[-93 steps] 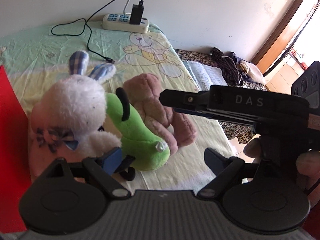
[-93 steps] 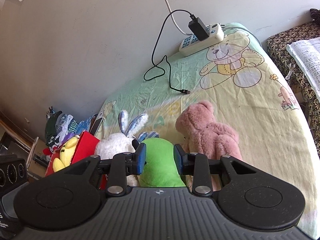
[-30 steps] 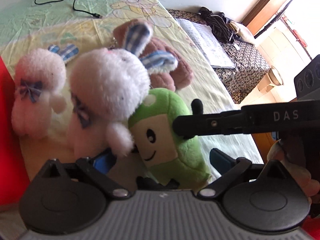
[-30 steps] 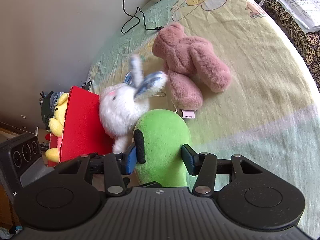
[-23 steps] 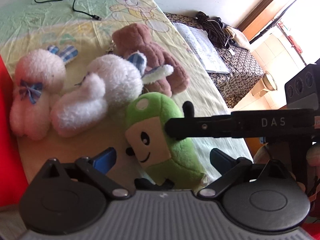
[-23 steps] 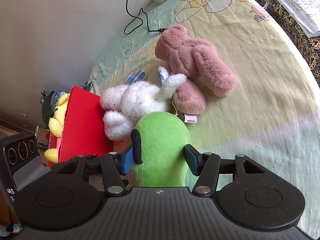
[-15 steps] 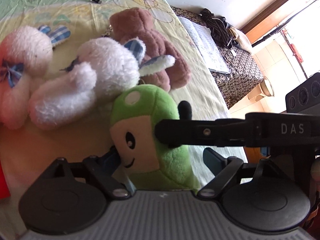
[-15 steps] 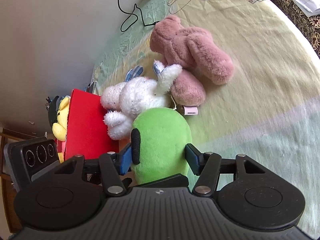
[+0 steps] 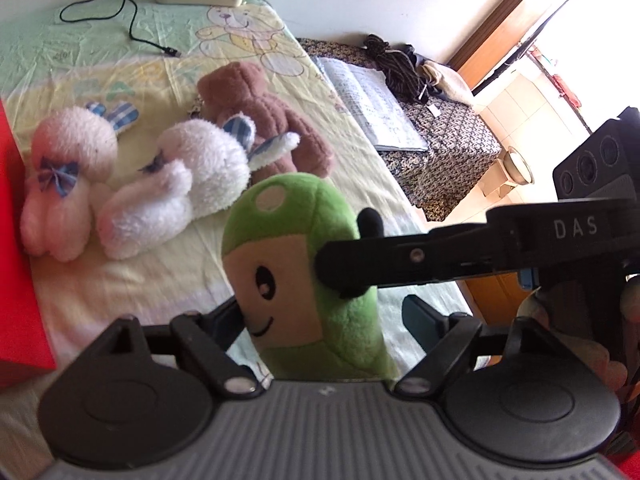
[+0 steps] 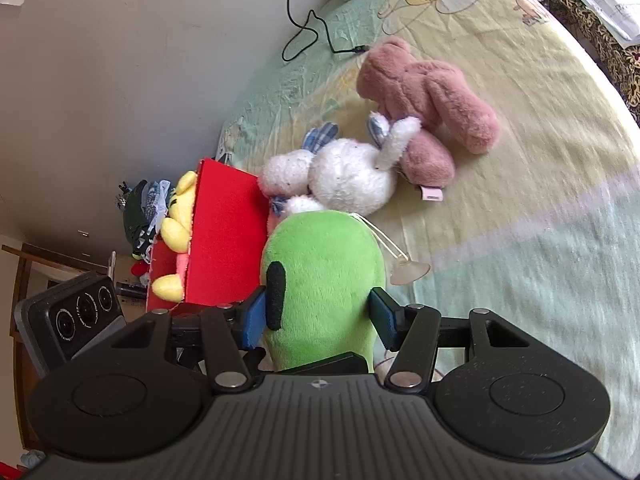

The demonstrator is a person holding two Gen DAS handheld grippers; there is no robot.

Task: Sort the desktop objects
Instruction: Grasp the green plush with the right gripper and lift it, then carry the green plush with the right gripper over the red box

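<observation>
Green plush toy (image 10: 320, 280) pinched in right gripper (image 10: 318, 318), between spread left gripper (image 9: 328, 318) fingers.

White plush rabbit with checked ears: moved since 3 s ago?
Yes. The white plush rabbit went from upright beside the red box to lying on its side against the brown plush bear.

The green plush toy (image 10: 320, 280) stands upright between the right jaws, smiling face toward the left ones; beyond them lie a white rabbit (image 9: 184, 192), a pink rabbit (image 9: 64, 176) and a brown bear (image 10: 428, 92).
</observation>
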